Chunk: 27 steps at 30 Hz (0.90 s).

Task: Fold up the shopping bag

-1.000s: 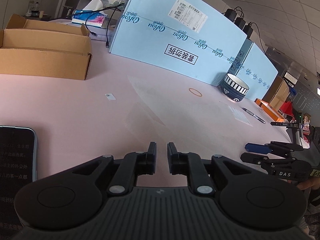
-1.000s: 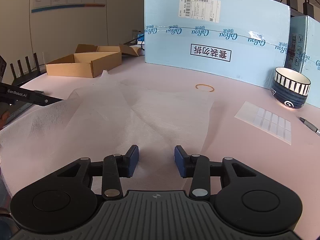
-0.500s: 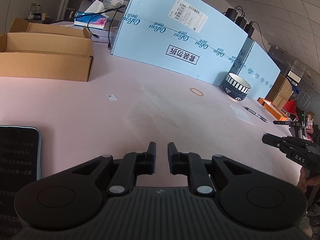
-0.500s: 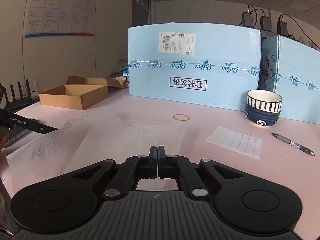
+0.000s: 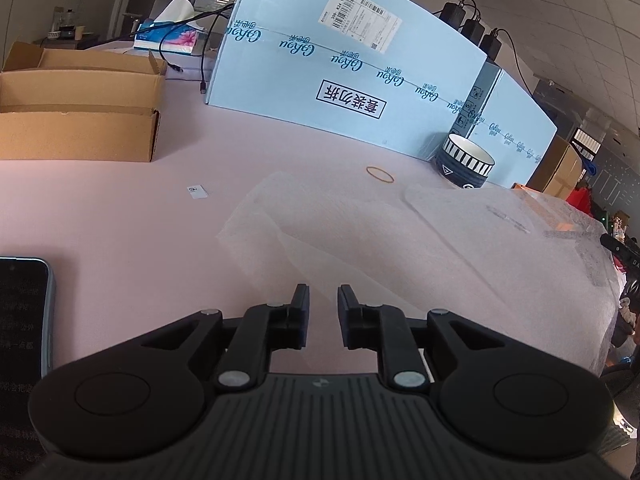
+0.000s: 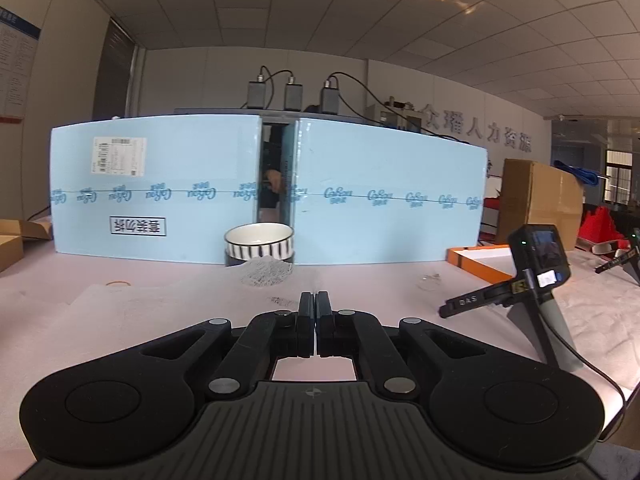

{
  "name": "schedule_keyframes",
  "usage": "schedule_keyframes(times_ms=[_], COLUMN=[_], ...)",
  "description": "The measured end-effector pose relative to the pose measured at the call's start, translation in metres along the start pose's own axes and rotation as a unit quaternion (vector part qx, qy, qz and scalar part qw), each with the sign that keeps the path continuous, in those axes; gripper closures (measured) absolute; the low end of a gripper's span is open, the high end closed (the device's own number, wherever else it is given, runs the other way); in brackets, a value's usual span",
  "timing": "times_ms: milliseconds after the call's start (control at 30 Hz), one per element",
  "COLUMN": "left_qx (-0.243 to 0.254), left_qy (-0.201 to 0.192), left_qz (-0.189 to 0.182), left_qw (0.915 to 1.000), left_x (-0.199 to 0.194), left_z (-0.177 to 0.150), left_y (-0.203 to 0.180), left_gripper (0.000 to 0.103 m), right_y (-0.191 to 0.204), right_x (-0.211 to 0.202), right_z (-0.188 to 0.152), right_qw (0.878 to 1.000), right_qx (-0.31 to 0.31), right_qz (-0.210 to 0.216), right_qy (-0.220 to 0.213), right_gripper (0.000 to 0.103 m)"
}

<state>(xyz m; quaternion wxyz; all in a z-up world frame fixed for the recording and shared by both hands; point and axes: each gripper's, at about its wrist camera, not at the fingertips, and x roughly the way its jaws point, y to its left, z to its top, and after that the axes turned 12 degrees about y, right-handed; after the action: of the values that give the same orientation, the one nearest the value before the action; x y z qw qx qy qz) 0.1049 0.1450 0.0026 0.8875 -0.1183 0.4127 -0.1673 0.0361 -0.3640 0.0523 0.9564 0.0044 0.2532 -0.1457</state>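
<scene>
In the left wrist view the left gripper [image 5: 323, 300] angles down at lower centre, jaws slightly apart and opening over the translucent white shopping bag [image 5: 420, 248] spread rightward across the pink table [image 5: 120, 208], while the right gripper [image 6: 315, 304], nearly level, has its jaws pressed together, the bag seemingly pinched between them.

An office or stockroom: a grid-tile ceiling [image 6: 400, 20] fills the top of the frame, company lettering [image 6: 476, 138] marks the right-hand wall, and shipping cartons [image 5: 340, 68] line a pink worktable [image 5: 120, 220].
</scene>
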Motion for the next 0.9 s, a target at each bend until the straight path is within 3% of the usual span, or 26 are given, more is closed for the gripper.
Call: schedule_keyframes(times_ms=[133, 367, 433, 533, 567, 633, 700, 833, 900], left_qx=[0.014, 0.024, 0.018, 0.014, 0.012, 0.006, 0.005, 0.017, 0.02], left_qy=[0.012, 0.027, 0.028, 0.024, 0.024, 0.022, 0.019, 0.022, 0.023], left_qz=[-0.002, 0.011, 0.02, 0.038, 0.042, 0.052, 0.069, 0.083, 0.089], left_qw=[0.9998, 0.9993, 0.9992, 0.9989, 0.9988, 0.9984, 0.9974, 0.9961, 0.9956], left_x=[0.009, 0.019, 0.017, 0.01, 0.007, -0.002, -0.011, -0.023, -0.026], left_z=[0.003, 0.005, 0.005, 0.005, 0.004, 0.001, -0.004, -0.018, -0.025], left_y=[-0.012, -0.025, -0.024, -0.021, -0.02, -0.017, -0.017, -0.021, -0.023], left_gripper=[0.088, 0.085, 0.07, 0.059, 0.057, 0.037, 0.027, 0.023, 0.023], right_y=[-0.023, -0.029, -0.035, -0.043, -0.045, -0.047, -0.048, -0.047, -0.039], right_x=[0.005, 0.011, 0.012, 0.015, 0.015, 0.013, 0.011, 0.003, 0.002], right_z=[-0.023, -0.058, -0.061, -0.065, -0.067, -0.069, -0.068, -0.063, -0.057], right_qw=[0.999, 0.997, 0.995, 0.994, 0.993, 0.993, 0.993, 0.993, 0.995], right_qx=[0.018, 0.03, 0.037, 0.047, 0.05, 0.054, 0.059, 0.063, 0.061], right_qz=[-0.033, -0.046, -0.056, -0.067, -0.07, -0.073, -0.078, -0.087, -0.069], right_qy=[0.027, 0.063, 0.068, 0.074, 0.076, 0.073, 0.066, 0.046, 0.047], right_gripper=[0.101, 0.101, 0.101, 0.1, 0.094, 0.084, 0.065, 0.065, 0.065])
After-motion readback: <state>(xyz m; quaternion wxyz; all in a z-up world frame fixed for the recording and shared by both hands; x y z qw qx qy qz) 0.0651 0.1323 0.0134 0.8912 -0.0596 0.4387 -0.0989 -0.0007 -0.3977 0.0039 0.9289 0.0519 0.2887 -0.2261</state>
